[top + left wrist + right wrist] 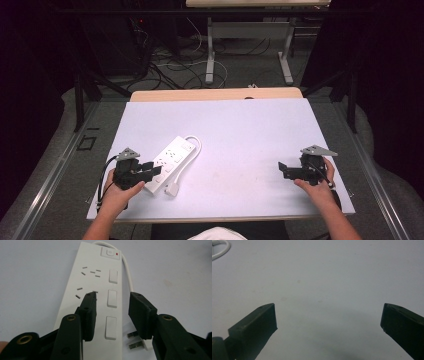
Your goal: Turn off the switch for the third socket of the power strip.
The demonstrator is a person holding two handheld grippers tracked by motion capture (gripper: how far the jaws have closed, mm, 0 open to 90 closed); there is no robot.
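A white power strip [170,162] lies slantwise on the left half of the white table top [240,145]; its cord [196,148] loops round its far end and ends in a white plug [172,190] beside its near end. My left gripper [152,172] hovers over the strip's near end, open, with nothing between its fingers. In the left gripper view the power strip [95,287] has rocker switches [112,298], a red light near the top, and the plug's prongs [133,340] lie at lower right. My right gripper [283,170] stands open over bare table at the right.
The table's wooden far edge [215,94] borders a floor with cables and another table's legs [210,55]. Dark drapes hang on both sides. A loop of cord [219,248] shows at the top left of the right gripper view.
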